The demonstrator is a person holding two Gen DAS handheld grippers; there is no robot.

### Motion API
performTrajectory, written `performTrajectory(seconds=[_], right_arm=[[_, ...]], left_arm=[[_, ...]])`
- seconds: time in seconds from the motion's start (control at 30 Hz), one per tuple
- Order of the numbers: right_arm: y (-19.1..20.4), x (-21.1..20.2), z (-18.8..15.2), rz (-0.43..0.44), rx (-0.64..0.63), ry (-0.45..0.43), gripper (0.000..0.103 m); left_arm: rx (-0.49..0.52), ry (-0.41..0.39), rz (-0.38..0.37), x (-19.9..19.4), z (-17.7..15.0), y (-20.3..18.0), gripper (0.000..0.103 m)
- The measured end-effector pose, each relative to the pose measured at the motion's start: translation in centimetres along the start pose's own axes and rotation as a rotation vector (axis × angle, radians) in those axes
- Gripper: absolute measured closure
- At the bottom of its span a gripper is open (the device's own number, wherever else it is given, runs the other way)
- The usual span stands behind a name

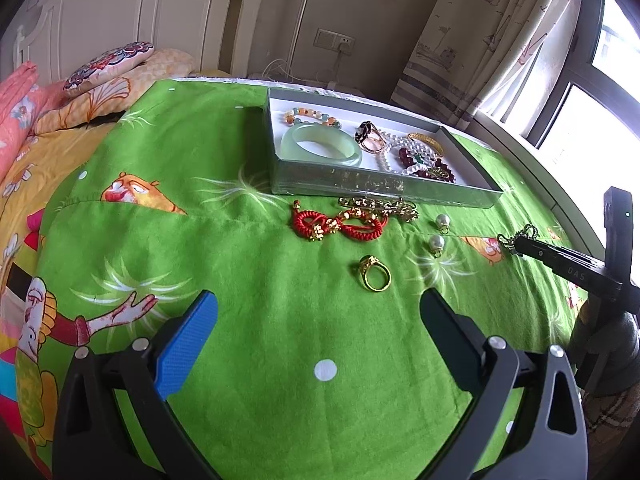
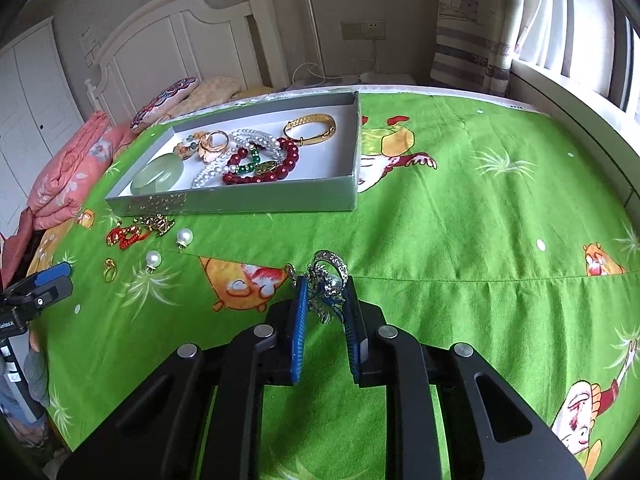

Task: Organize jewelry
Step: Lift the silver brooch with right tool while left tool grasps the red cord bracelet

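Blue-padded fingers of the left claw [image 1: 318,320] fill the bottom of the left wrist view, spread wide with nothing between them, hovering over the green bedspread [image 1: 240,280]. Just above the gap lies a gold ring [image 1: 375,277]; further up sit two pearl pendants [image 1: 437,242], a red braided bracelet [image 1: 340,226] and a gold chain bracelet [image 1: 380,207] touching it, all loose on the cloth. Beyond them, in the upper middle, stands the grey box [image 1: 360,188], already holding a jade bangle [image 1: 320,146], beads and rings. At the right edge the right claw [image 1: 516,242] reaches in with a silvery piece at its tip. In the right wrist view, the right claw [image 2: 325,300] sits low in the centre, its pads pinched on a silver ornament [image 2: 329,280] that looks like a ring with a filigree charm, resting at or just above the cloth. So the step in hand appears to be the pick-up of this piece. The next move likely calls for lifting it clear and carrying it up-left to the grey box [image 2: 240,204], over the near wall, towards the bare right part of the floor. The dangling charm could snag the rim, and the pearl pendants [image 2: 168,248] lie beside that path.
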State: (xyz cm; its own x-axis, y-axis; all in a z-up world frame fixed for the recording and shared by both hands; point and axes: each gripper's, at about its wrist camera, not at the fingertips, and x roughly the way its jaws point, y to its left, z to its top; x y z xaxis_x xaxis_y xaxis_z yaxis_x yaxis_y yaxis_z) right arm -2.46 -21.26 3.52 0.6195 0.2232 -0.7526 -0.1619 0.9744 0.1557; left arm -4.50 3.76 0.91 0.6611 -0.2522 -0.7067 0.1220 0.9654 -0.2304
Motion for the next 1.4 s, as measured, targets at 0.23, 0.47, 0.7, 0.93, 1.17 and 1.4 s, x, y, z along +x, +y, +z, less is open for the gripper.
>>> performTrajectory(seconds=[0.23,0.47,0.7,0.93,1.17,1.4], right_arm=[[0.6,-0.3,-0.1,0.013,-0.033,-0.014,0.086],[0.4,-1.9,-0.3,0.04,-0.008,-0.092,0.087],[-1.4,-2.4,-0.3,0.087,0.078,-0.12,0.087],[-1.4,-2.5,-0.3,0.107,0.078,-0.126,0.087],[-1.6,-2.5,-0.4,0.121,0.091,-0.128,0.087],[-1.6,-2.4,-0.3,0.12,0.092,-0.119,0.087]], left_arm=[[-0.001,0.002,0.001,0.1,-0.1,0.0,0.003],[0.004,0.01,-0.002,0.2,0.0,-0.1,0.003],[0.025,0.026,0.031,0.3,0.5,-0.5,0.011],[0.131,0.029,0.094,1.9,3.6,-1.8,0.033],[0.19,0.11,0.101,5.7,5.5,-1.7,0.057],[0.276,0.102,0.112,6.3,5.4,-3.2,0.059]])
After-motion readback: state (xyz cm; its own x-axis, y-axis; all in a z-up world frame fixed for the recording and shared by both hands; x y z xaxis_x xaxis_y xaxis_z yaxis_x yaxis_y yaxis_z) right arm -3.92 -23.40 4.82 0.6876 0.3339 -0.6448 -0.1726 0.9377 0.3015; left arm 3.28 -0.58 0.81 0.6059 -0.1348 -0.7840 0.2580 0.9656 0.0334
